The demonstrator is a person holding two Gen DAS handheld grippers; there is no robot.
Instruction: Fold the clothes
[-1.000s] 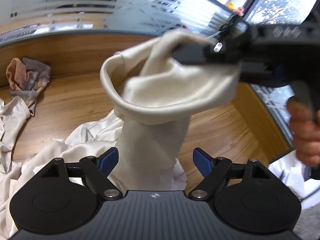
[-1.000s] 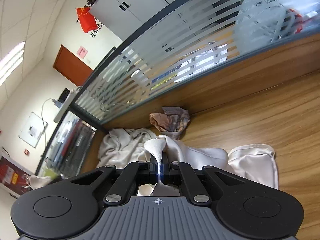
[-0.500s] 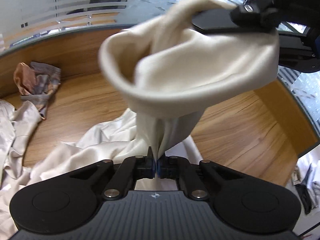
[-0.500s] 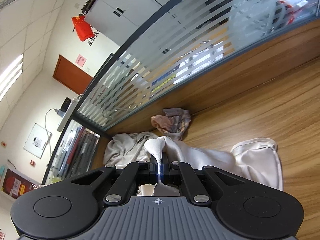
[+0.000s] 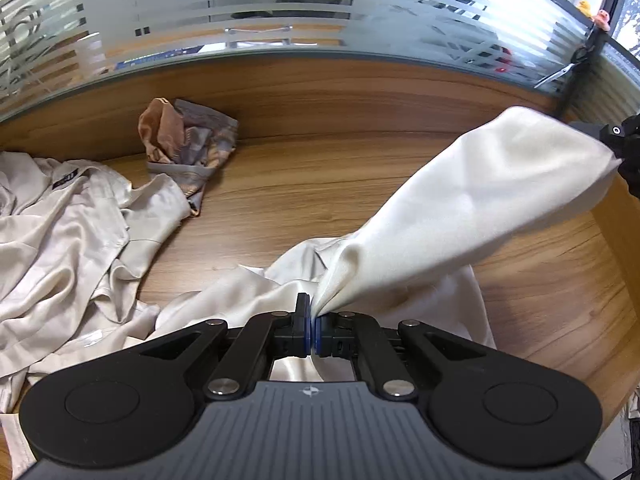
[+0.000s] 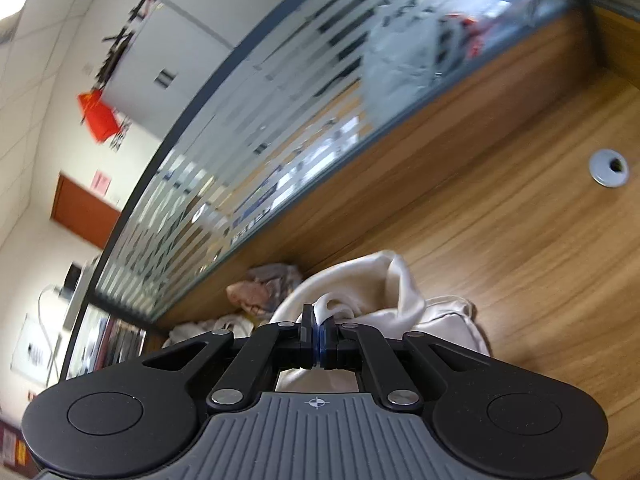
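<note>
A cream satin garment (image 5: 480,216) is stretched in the air between both grippers above the wooden desk (image 5: 312,184). My left gripper (image 5: 313,322) is shut on one bunched end of it at the bottom centre of the left wrist view. At the far right edge of that view the right gripper (image 5: 616,140) holds the other end. In the right wrist view my right gripper (image 6: 318,334) is shut on a fold of the same cream garment (image 6: 384,288), which sags behind the fingers. The rest of the fabric trails on the desk under it.
A second pale garment (image 5: 60,232) lies crumpled at the left of the desk. A brown and grey patterned cloth (image 5: 188,148) sits by the wooden back panel under the frosted glass partition (image 5: 280,12). A grey cable grommet (image 6: 608,168) is set in the desk at the right.
My left gripper went from wide open to shut on the cream garment's lower end. The right gripper then drew its end away to the right and down, stretching the fabric out.
</note>
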